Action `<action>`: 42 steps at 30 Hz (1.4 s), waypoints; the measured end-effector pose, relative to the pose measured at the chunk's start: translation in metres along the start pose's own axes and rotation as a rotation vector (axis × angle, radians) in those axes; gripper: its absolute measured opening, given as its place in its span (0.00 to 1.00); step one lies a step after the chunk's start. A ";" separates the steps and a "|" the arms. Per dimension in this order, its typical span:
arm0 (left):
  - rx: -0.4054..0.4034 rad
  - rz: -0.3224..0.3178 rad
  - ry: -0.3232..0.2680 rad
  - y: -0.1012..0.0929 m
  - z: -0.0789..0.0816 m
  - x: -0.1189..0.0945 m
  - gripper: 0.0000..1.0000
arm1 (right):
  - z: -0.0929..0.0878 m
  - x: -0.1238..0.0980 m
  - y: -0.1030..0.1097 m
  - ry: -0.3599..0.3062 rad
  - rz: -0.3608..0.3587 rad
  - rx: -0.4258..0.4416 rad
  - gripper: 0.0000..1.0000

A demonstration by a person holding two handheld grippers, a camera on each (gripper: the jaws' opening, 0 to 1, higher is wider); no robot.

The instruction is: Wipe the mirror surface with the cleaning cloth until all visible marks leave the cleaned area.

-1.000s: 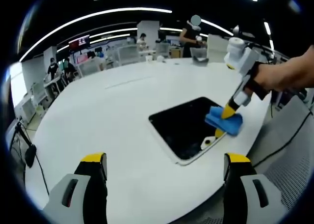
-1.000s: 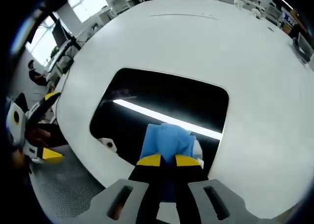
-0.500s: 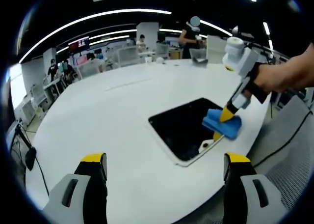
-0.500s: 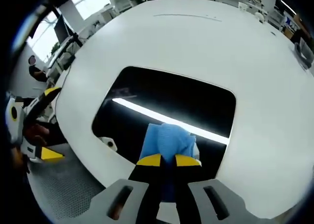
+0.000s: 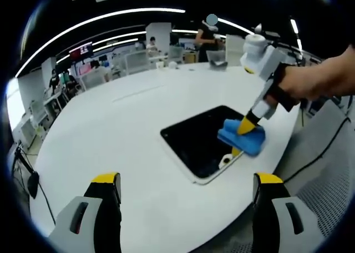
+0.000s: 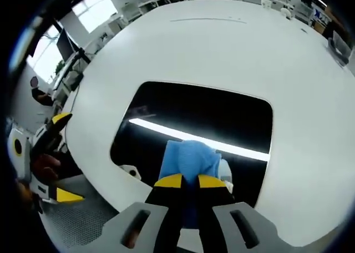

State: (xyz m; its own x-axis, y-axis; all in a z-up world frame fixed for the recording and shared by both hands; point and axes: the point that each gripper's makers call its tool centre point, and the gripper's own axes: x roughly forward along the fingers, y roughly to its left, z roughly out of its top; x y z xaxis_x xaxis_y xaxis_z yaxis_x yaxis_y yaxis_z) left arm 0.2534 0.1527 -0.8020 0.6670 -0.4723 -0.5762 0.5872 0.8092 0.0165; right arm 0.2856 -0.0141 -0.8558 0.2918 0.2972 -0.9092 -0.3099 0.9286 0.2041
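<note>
The right hand-held gripper (image 6: 189,182) is pinching the blue cleaning cloth (image 6: 188,158) between its nearly shut yellow-tipped jaws and is pressing it down onto the mirror (image 6: 211,120), which is lying flat on the white desk (image 6: 233,53) close to the desk's near edge. The cloth is sitting bunched at the near side of the dark glass, so the wad, not the jaw tips, is meeting the surface; that seems the reason for gripping it at its top fold. In the left gripper view the right hand-held gripper (image 5: 242,129) is coming down at a slant from the person's hand (image 5: 310,84), probably to put weight on the cloth (image 5: 240,140) over the mirror (image 5: 197,142). The left hand-held gripper (image 5: 186,182) is hovering wide and holding nothing, well apart from the mirror, likely kept back so the work stays in sight. A small white piece (image 6: 128,169) is sitting at the mirror's near corner; what it is, I cannot tell.
</note>
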 end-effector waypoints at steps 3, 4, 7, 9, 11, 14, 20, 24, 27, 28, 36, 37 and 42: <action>-0.001 0.000 -0.005 0.001 0.001 0.000 1.00 | 0.001 0.002 0.005 0.001 -0.001 -0.011 0.02; 0.001 0.006 -0.005 0.002 0.001 0.000 1.00 | 0.002 0.003 0.008 0.000 0.001 -0.014 0.02; 0.002 0.015 0.003 0.004 0.000 -0.001 1.00 | 0.003 0.005 0.015 0.005 0.002 -0.034 0.02; -0.003 0.009 -0.004 0.003 0.001 -0.001 1.00 | 0.004 0.006 0.019 0.010 0.006 -0.036 0.02; -0.006 0.005 -0.006 0.002 0.001 -0.001 1.00 | 0.004 0.007 0.022 0.013 0.009 -0.043 0.02; -0.021 0.002 -0.013 0.002 0.001 -0.002 1.00 | 0.004 0.008 0.025 0.010 0.003 -0.047 0.02; -0.025 -0.006 -0.015 0.001 0.001 -0.002 1.00 | 0.006 0.010 0.033 0.002 0.009 -0.063 0.02; -0.031 -0.016 -0.009 -0.001 -0.001 -0.001 1.00 | 0.007 0.012 0.040 0.009 0.010 -0.090 0.02; -0.047 -0.023 0.011 -0.001 -0.005 0.000 1.00 | 0.009 0.014 0.044 0.012 0.017 -0.092 0.02; -0.046 -0.019 0.005 0.000 -0.004 0.000 1.00 | 0.009 0.014 0.045 0.012 0.019 -0.093 0.02; -0.040 -0.018 0.008 0.000 -0.005 -0.001 1.00 | 0.014 0.021 0.068 0.013 0.044 -0.128 0.02; -0.041 -0.019 0.007 0.000 -0.005 -0.001 1.00 | 0.015 0.022 0.070 0.015 0.044 -0.133 0.02; -0.041 -0.028 0.007 -0.001 -0.005 0.000 1.00 | 0.019 0.025 0.078 0.025 0.045 -0.168 0.02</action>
State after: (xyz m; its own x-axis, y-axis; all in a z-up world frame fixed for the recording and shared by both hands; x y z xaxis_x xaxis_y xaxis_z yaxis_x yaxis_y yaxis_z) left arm 0.2503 0.1534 -0.8056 0.6470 -0.4926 -0.5820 0.5862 0.8095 -0.0335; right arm 0.2859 0.0697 -0.8561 0.2526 0.3300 -0.9095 -0.4694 0.8638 0.1830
